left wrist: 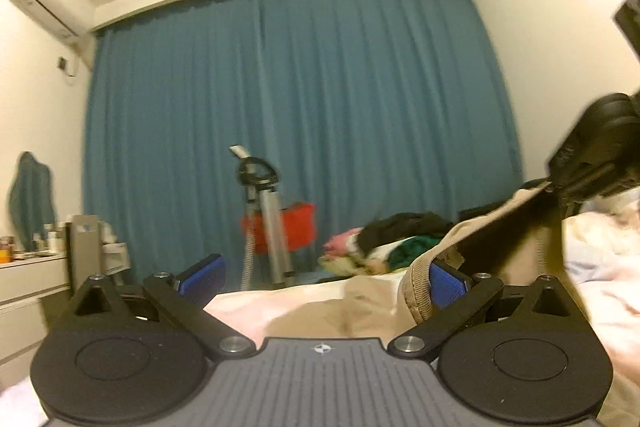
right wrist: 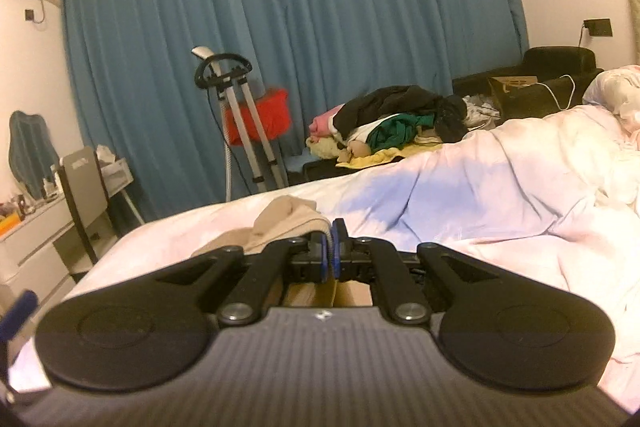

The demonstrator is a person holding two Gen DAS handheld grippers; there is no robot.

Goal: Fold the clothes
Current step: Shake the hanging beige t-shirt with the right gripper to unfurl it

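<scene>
We see a beige garment (right wrist: 288,219) on a pale pink duvet (right wrist: 480,195), a plain teal curtain (right wrist: 320,7), a red basket (right wrist: 260,119).

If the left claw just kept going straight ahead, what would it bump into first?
Probably the beige garment, which already lies between the open left claw's pads. Past it comes pink bedding, then the far curtain; depth is hard to judge.

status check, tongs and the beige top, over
Right tongs shut on beige garment, edge lifted. Left tongs open, cuff beside one pad. Clothes pile well clear.
</scene>
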